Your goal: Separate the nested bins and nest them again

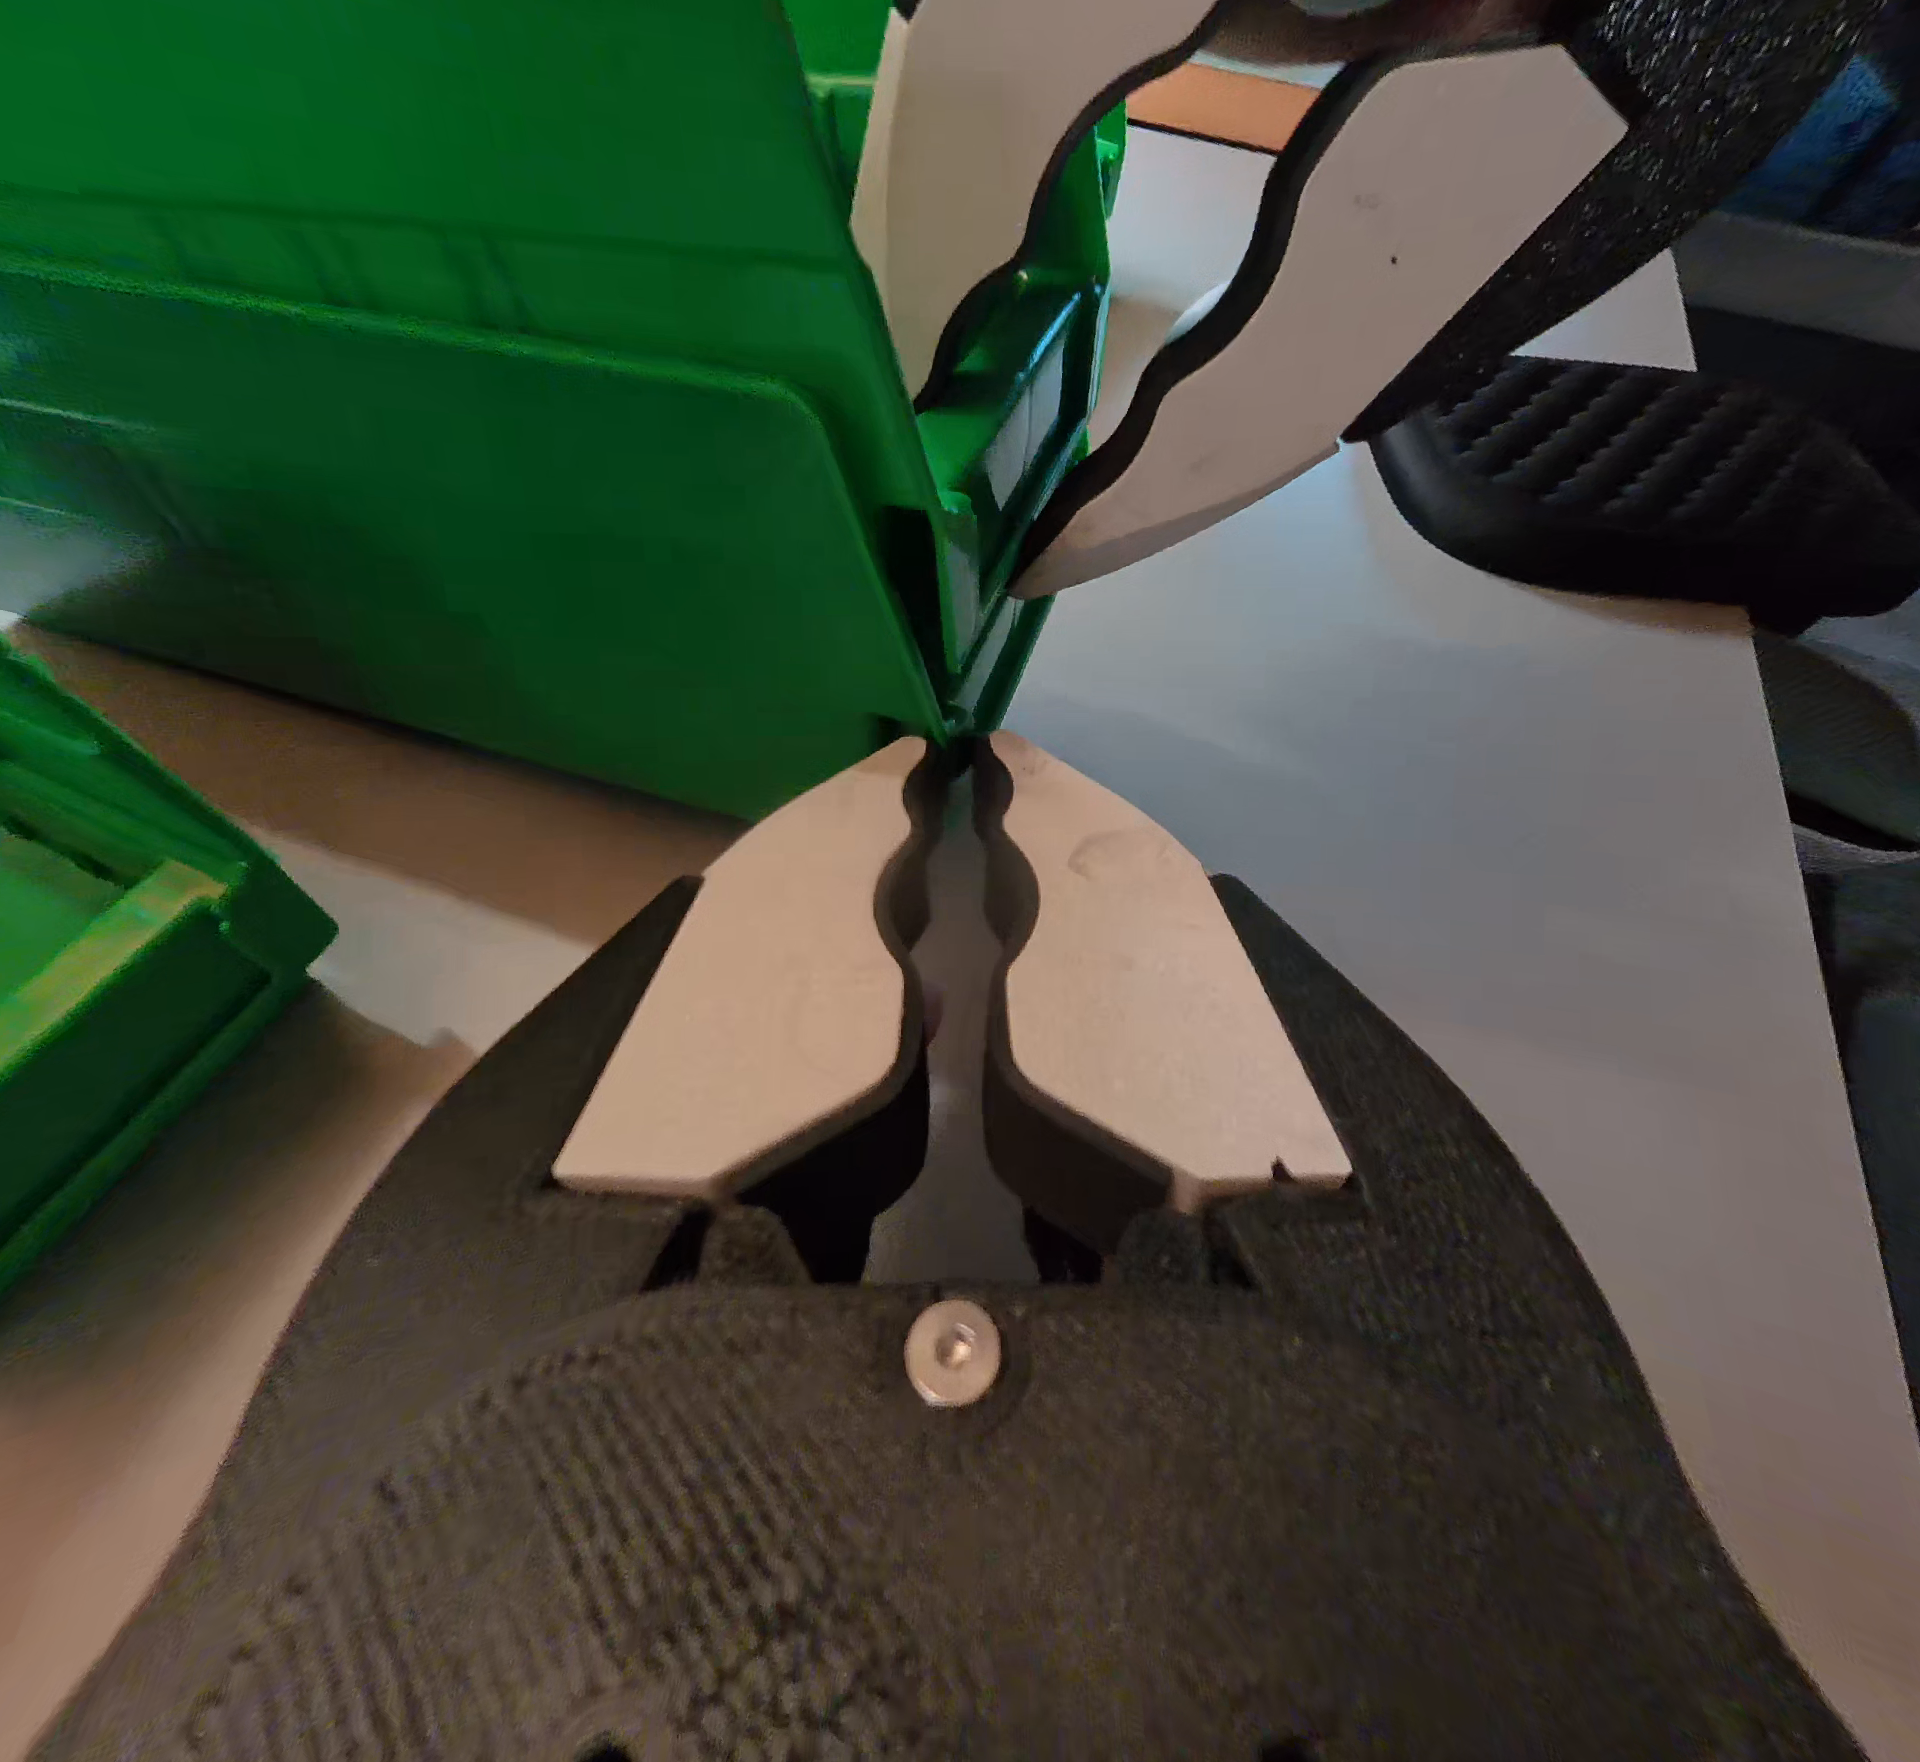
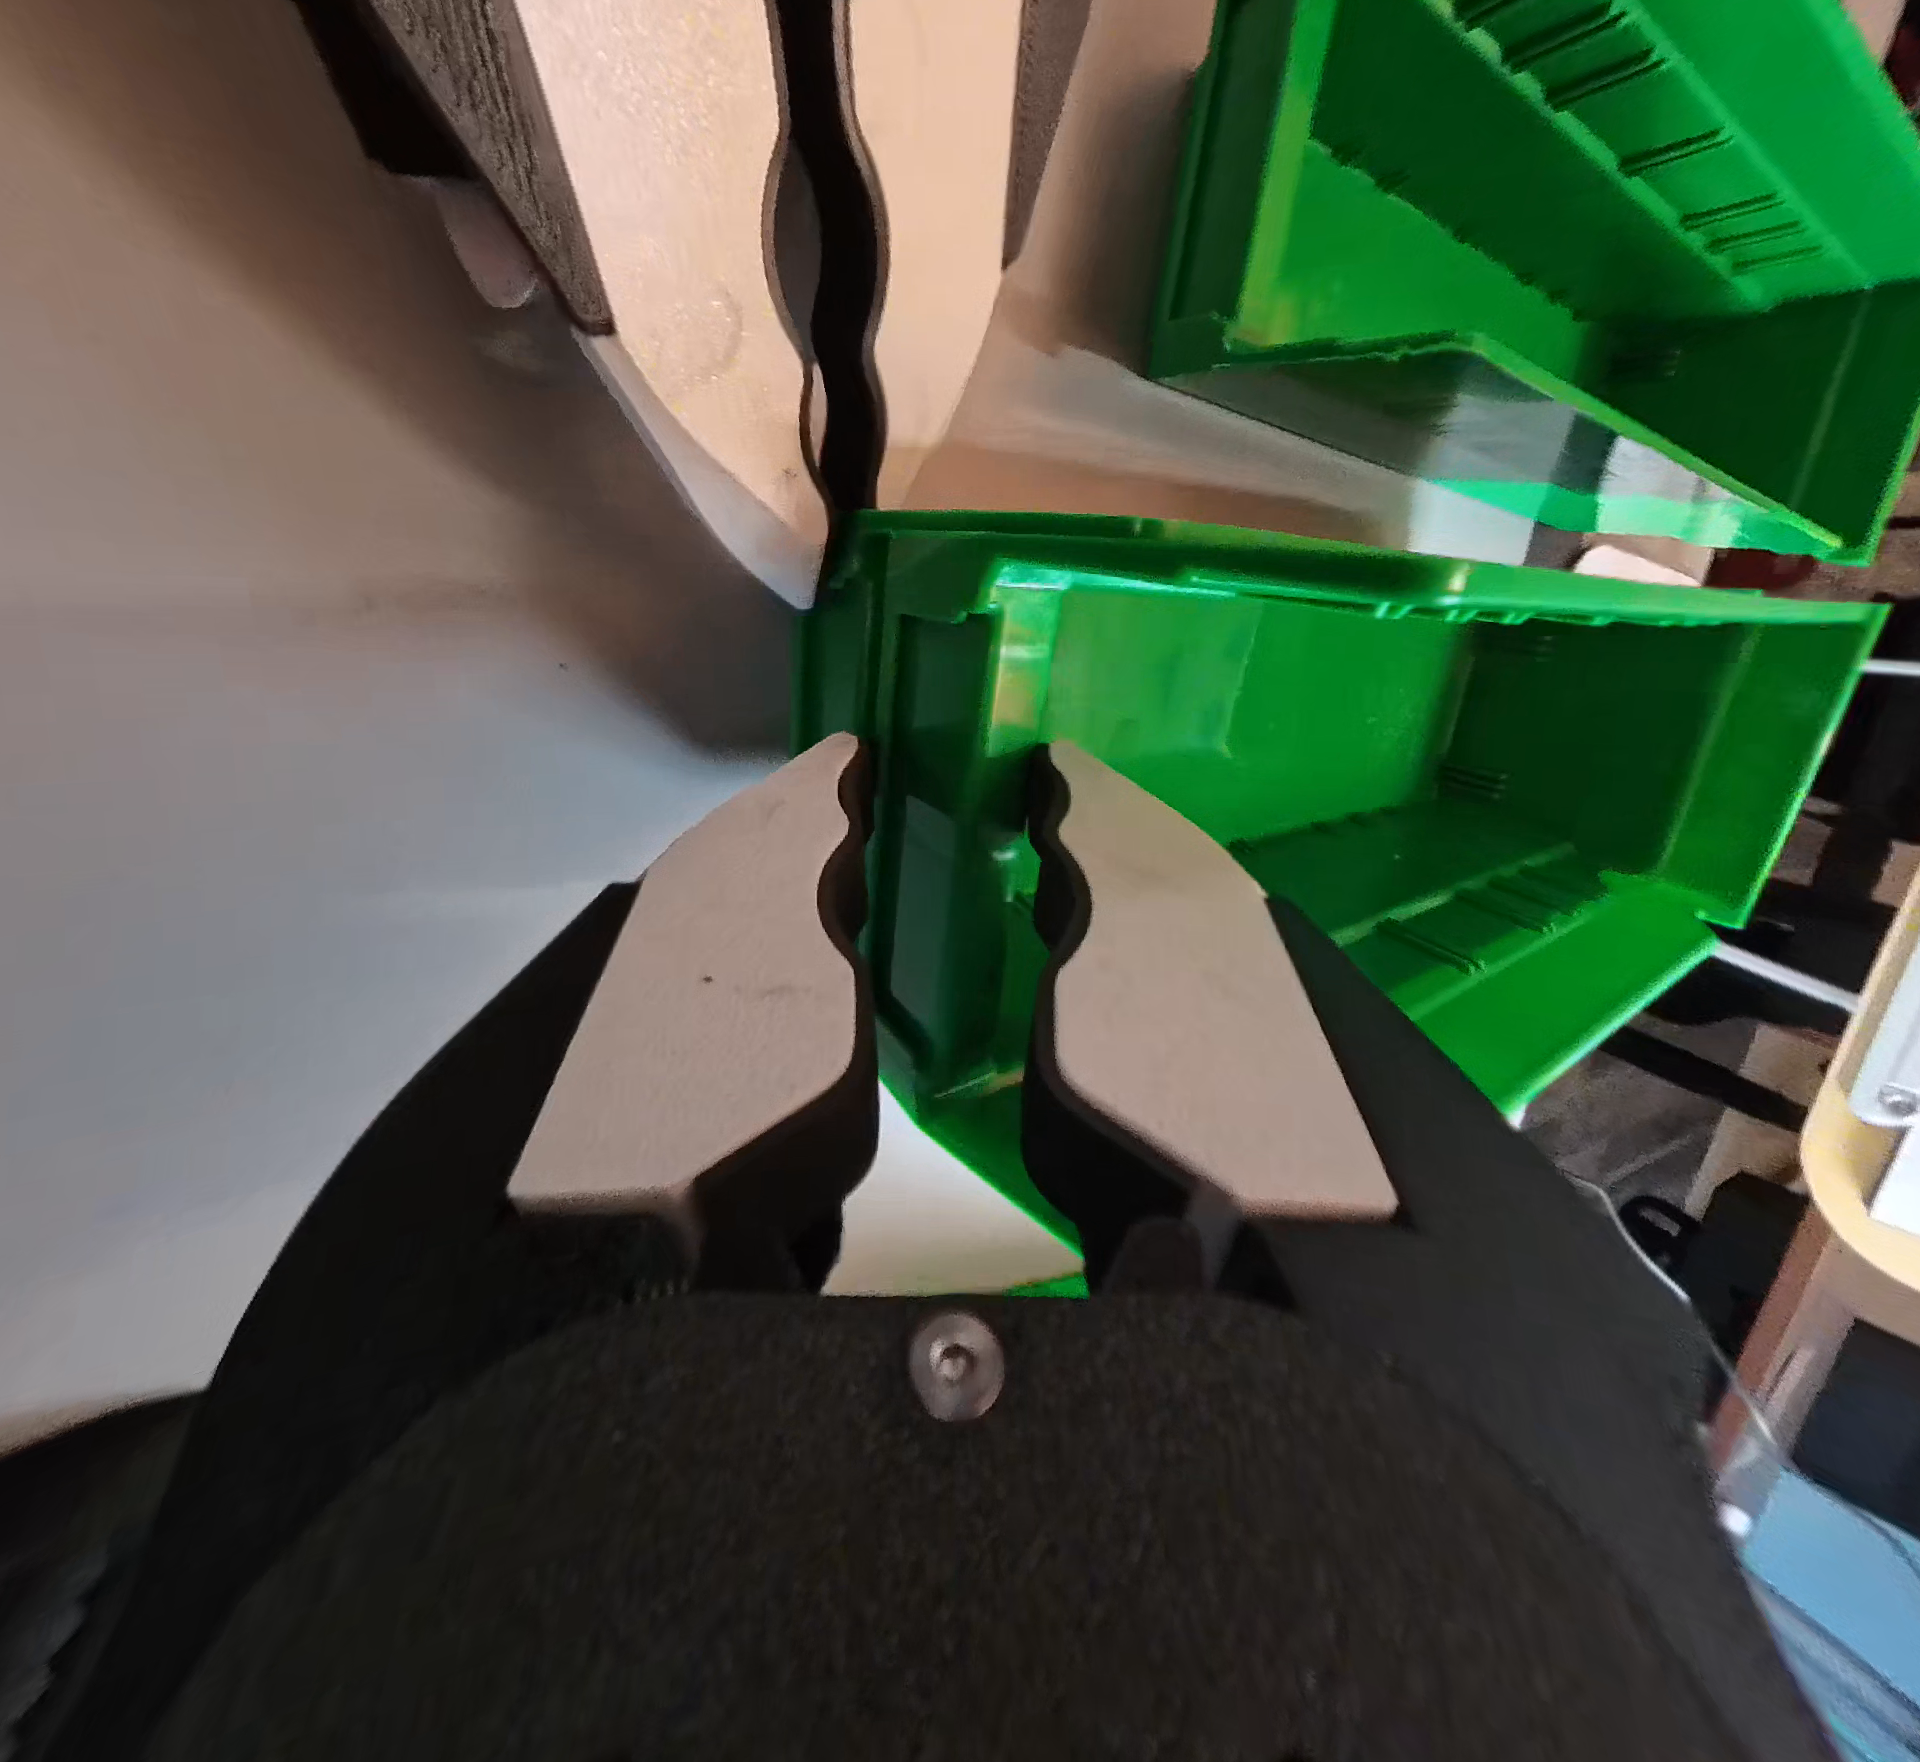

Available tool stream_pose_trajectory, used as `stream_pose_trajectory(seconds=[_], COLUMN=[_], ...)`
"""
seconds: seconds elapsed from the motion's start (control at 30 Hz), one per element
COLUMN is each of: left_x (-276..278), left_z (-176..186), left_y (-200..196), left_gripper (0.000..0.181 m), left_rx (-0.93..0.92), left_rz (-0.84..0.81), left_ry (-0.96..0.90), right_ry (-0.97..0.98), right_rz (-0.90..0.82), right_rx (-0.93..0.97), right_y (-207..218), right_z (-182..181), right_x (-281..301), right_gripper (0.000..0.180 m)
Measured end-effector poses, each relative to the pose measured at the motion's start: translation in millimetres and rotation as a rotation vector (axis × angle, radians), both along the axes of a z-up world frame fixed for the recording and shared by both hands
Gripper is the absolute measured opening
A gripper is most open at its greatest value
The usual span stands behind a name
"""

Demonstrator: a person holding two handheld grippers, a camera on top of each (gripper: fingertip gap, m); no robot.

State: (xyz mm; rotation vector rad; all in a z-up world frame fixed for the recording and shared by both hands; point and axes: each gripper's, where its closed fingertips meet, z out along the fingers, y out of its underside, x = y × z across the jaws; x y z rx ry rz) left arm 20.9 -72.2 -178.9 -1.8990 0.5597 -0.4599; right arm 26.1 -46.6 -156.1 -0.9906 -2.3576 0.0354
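Note:
Two nested green bins stand on the table. The inner bin (image 1: pixel 416 50) rises partly out of the outer bin (image 1: pixel 468 549). My left gripper (image 1: pixel 954 756) is shut, its tips pinching the outer bin's lower front corner; it also shows in the right wrist view (image 2: pixel 844 517). My right gripper (image 2: pixel 945 756) reaches down from above and is shut across the thick front wall of the nested bins (image 2: pixel 1351 725). It also shows in the left wrist view (image 1: pixel 977 486), where one of its fingers is partly hidden behind the bin.
A third green bin (image 1: pixel 104 985) lies apart on the table, also in the right wrist view (image 2: pixel 1507 154). The pale table (image 1: pixel 1351 881) ends at the right, with a black chair (image 1: pixel 1662 486) past its edge. Shelving and clutter (image 2: pixel 1849 1141) stand beyond the bins. The gap from one gripper's tips to the other's is roughly 4 cm.

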Motion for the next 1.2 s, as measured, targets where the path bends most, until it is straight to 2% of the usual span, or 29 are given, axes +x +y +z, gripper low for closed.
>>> stream_pose_trajectory(seconds=[0.1,0.23,0.3,0.4,0.53,0.67,0.73,0.77,0.87,1.03,1.2], left_x=[0,1,1,0,-3,-7,-10,-11,-11,-14,-13], left_z=[-5,-14,-14,-18,-19,-22,-23,-23,-26,-30,-30], left_y=[0,0,0,-2,-7,-13,-14,-14,-18,-16,-18], left_gripper=[0.005,0.005,0.005,0.006,0.006,0.005,0.005,0.005,0.005,0.007,0.008], left_rx=[-0.001,-0.025,-0.026,-0.043,-0.056,-0.084,-0.098,-0.107,-0.165,-0.233,-0.297], left_rz=[0.009,0.001,-0.002,-0.008,-0.015,-0.036,-0.045,-0.048,-0.078,-0.048,-0.042], left_ry=[0.065,0.111,0.115,0.122,0.131,0.118,0.102,0.093,0.04,-0.028,-0.117], right_ry=[0.029,0.136,0.177,0.214,0.147,0.048,-0.044,-0.094,-0.185,-0.204,-0.21], right_rz=[-0.004,-0.008,-0.035,-0.134,-0.239,-0.271,-0.266,-0.233,-0.208,-0.187,-0.165], right_rx=[-0.033,-0.216,-0.203,-0.055,0.08,0.051,-0.008,-0.045,-0.098,-0.151,-0.021], right_y=[-3,-6,18,86,176,227,233,229,223,214,208], right_z=[2,55,83,106,88,52,30,24,27,64,90], right_x=[6,3,-8,-43,-97,-139,-148,-149,-148,-140,-124], right_gripper=[0.028,0.033,0.033,0.033,0.037,0.035,0.032,0.017,0.013,0.008,0.008])
